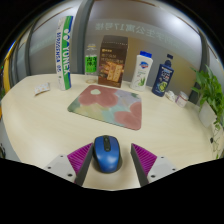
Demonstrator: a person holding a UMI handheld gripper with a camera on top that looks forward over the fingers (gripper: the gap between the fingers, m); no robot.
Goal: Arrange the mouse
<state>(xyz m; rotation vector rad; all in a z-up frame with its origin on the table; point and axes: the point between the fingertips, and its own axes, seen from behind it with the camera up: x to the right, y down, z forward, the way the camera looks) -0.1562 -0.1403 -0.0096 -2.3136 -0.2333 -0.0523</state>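
gripper view: a blue mouse sits on a pale table between the gripper fingers, whose purple pads stand wide with a gap at either side. beyond it lies a floral mousepad. farther back stand a green box, bottles and a plant.

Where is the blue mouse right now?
In the gripper view, the blue mouse sits on the table between the open fingers of the hand-held gripper, just short of the pink mouse pad.
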